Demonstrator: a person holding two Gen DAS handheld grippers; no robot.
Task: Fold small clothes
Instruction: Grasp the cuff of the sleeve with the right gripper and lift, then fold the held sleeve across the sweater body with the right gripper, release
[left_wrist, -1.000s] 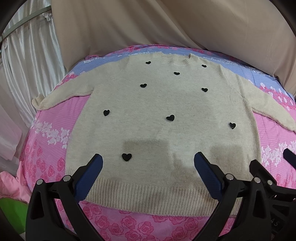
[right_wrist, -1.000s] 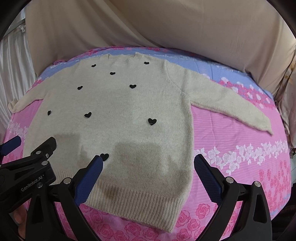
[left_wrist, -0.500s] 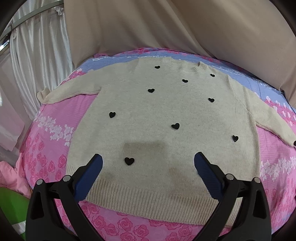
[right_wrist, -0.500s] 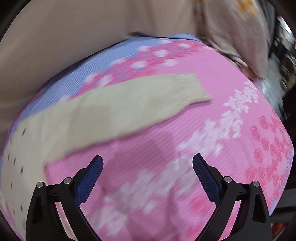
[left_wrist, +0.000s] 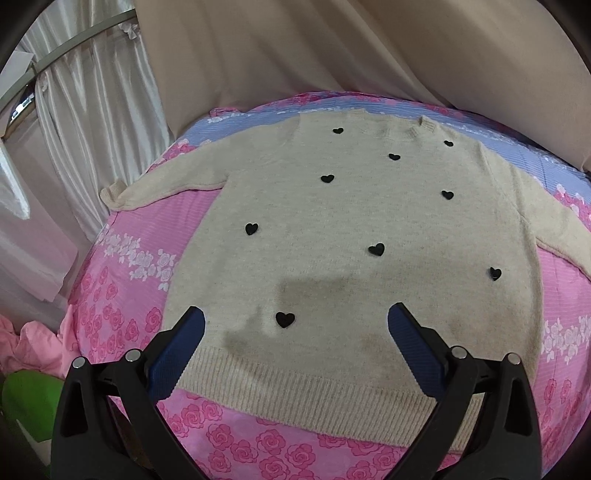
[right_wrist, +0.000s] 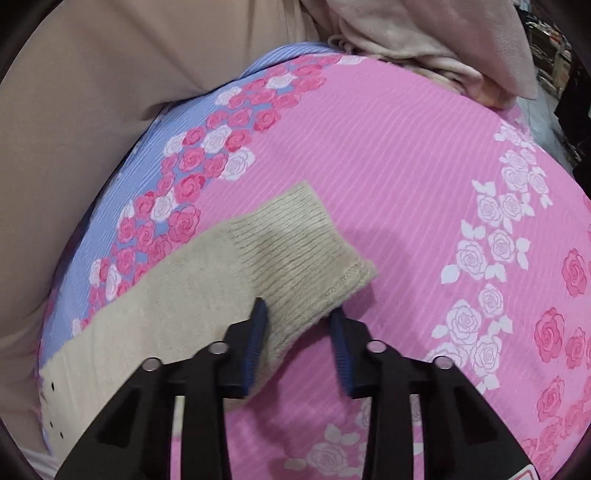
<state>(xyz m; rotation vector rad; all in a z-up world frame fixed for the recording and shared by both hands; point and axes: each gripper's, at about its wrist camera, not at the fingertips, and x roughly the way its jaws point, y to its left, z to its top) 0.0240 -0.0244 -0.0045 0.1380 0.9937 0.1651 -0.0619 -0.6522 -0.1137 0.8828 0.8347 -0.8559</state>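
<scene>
The cream sweater (left_wrist: 354, 236) lies flat, front up, on the pink floral bed (left_wrist: 140, 280), its right sleeve cuff (right_wrist: 306, 251) stretched toward 12 o'clock of the right claw (right_wrist: 299, 325). That claw is half-closed around the cuff's near edge but not yet pinching; it should bite both knit layers squarely before lifting the sleeve across the body. The left claw (left_wrist: 295, 332) hangs released over the hem. Half a second ago the right claw was wide apart, short of the cuff.
</scene>
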